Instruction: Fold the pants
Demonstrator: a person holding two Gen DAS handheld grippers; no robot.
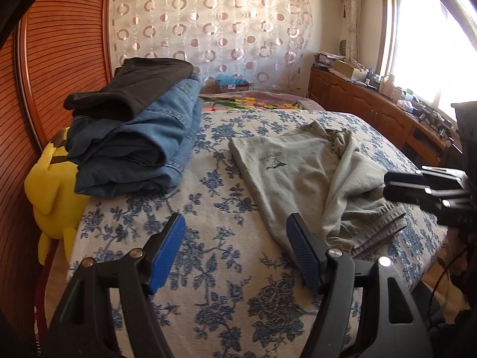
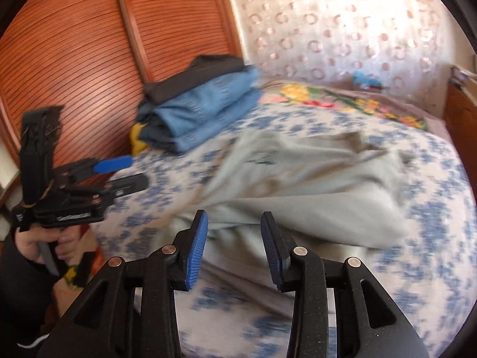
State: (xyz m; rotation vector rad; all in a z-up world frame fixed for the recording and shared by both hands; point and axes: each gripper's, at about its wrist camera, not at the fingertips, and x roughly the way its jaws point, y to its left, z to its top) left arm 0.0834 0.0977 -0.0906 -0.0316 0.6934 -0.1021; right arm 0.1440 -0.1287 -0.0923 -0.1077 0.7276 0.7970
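Grey-green pants point(image 1: 301, 179) lie crumpled on the bed, one leg flat with a small dark logo, the waistband bunched at the near right. My left gripper point(image 1: 235, 223) is open and empty above the bedspread, its right finger beside the pants' near left edge. My right gripper point(image 2: 234, 223) is open and empty just above the near part of the pants point(image 2: 298, 185); this view is blurred. It also shows in the left wrist view point(image 1: 387, 186) at the right, over the waistband. The left gripper shows in the right wrist view point(image 2: 131, 170) at the left.
The bed has a blue floral spread point(image 1: 208, 268). A pile of folded jeans and dark pants point(image 1: 134, 131) sits at the far left by the wooden headboard point(image 1: 59, 59), with a yellow plush toy point(image 1: 50, 191) below it. A wooden cabinet point(image 1: 372, 107) runs under the window.
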